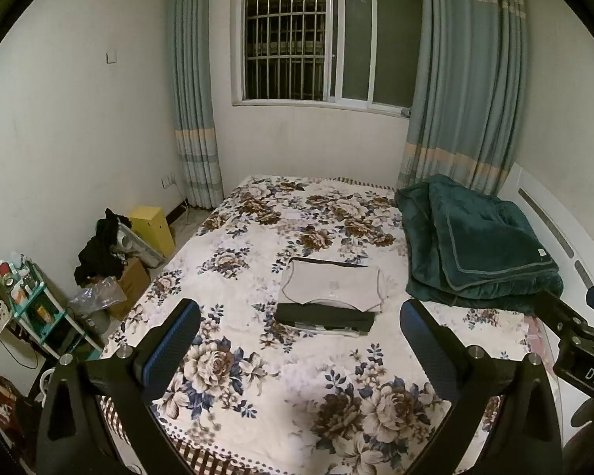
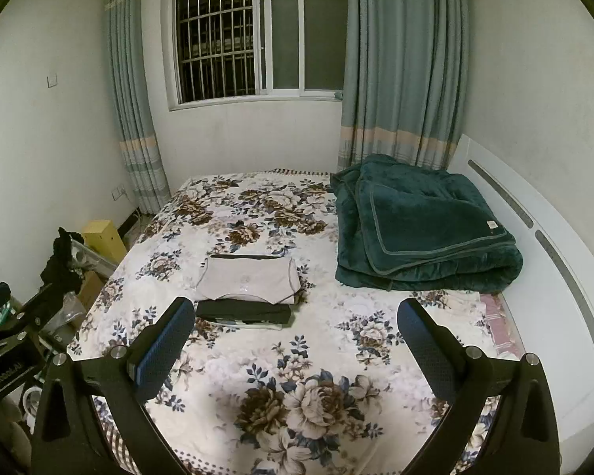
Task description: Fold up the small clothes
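A folded pale beige garment (image 1: 332, 287) lies on top of a folded dark garment (image 1: 324, 317) in the middle of the floral bed cover (image 1: 257, 376). The same stack shows in the right wrist view, beige (image 2: 249, 279) over dark (image 2: 243, 312). My left gripper (image 1: 299, 316) is open and empty, held above the bed short of the stack. My right gripper (image 2: 295, 316) is open and empty, to the right of the stack. The right gripper's body shows at the right edge of the left wrist view (image 1: 574, 328).
A folded dark green blanket (image 2: 423, 233) lies at the bed's right by the white headboard (image 2: 554, 261). Left of the bed stand cardboard boxes with dark clothes (image 1: 103, 245), a yellow box (image 1: 154, 225) and a small shelf (image 1: 31, 304). Curtains and a window are behind.
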### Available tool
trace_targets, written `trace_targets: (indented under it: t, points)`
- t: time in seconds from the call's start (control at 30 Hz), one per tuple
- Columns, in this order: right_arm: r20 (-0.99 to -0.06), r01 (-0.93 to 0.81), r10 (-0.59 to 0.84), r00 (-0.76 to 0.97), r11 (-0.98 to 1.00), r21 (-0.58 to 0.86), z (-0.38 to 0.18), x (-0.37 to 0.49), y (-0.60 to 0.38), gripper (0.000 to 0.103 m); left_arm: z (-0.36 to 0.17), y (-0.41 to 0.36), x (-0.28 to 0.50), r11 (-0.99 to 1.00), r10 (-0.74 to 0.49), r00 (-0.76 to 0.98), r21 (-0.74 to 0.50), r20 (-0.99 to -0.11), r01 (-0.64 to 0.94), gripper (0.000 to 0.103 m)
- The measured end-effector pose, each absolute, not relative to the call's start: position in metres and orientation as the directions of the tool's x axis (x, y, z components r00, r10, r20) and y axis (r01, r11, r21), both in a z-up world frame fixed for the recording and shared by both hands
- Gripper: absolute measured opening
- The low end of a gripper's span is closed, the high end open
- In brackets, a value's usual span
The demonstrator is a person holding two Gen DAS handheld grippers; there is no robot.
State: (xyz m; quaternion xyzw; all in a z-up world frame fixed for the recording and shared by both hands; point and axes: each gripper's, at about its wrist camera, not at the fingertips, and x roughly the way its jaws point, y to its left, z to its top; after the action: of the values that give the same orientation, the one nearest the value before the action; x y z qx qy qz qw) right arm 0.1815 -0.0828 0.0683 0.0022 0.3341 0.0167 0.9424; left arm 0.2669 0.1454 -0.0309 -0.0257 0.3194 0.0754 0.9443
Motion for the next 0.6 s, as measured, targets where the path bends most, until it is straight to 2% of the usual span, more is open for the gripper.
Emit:
trace_targets:
  t: [0.6]
  points:
    - [-0.623,-0.029,0.031,0.782,0.999,0.014,0.072,0.182,-0.077,0.103,-0.022,0.145,0.265,0.987,0.131,0.791,0.000,-0.597,-0.163,0.103]
